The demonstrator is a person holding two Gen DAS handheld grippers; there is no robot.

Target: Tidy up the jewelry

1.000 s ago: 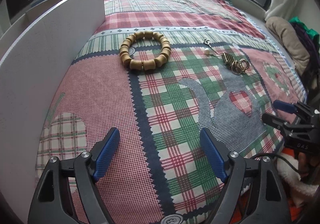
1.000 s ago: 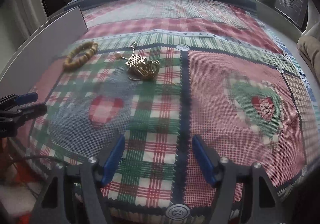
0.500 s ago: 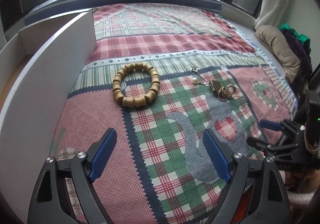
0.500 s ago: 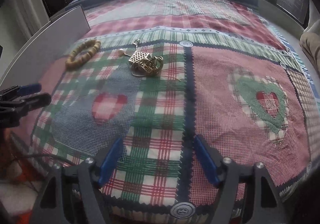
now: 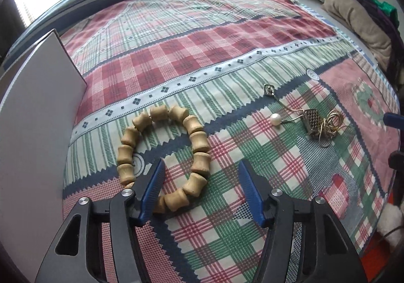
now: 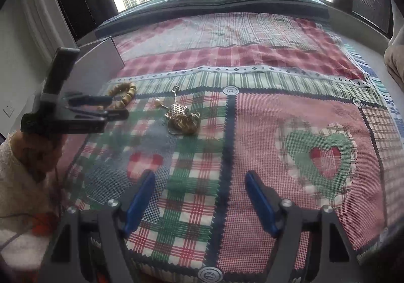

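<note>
A wooden bead bracelet [image 5: 165, 157] lies on the plaid quilt. My left gripper [image 5: 200, 169] is open and sits low over the bracelet's near side, its left finger [image 5: 151, 188] overlapping the ring and its right finger outside it. A tangled gold chain with a mesh pendant [image 5: 314, 122] and a pearl [image 5: 274, 119] lies to the right. In the right wrist view the bracelet [image 6: 122, 95], the chain pile [image 6: 183, 119] and the left gripper [image 6: 115, 106] show at far left. My right gripper [image 6: 200, 179] is open and empty over the quilt's near part.
A white box wall [image 5: 32, 119] stands at the left, close to the bracelet; it also shows in the right wrist view [image 6: 101, 62]. A beige cushion and clothes [image 5: 358, 20] lie at the far right. The quilt's front edge [image 6: 209, 274] is just under my right gripper.
My left gripper has moved forward and down to the bracelet, which now lies partly between its fingers. My right gripper has barely moved.
</note>
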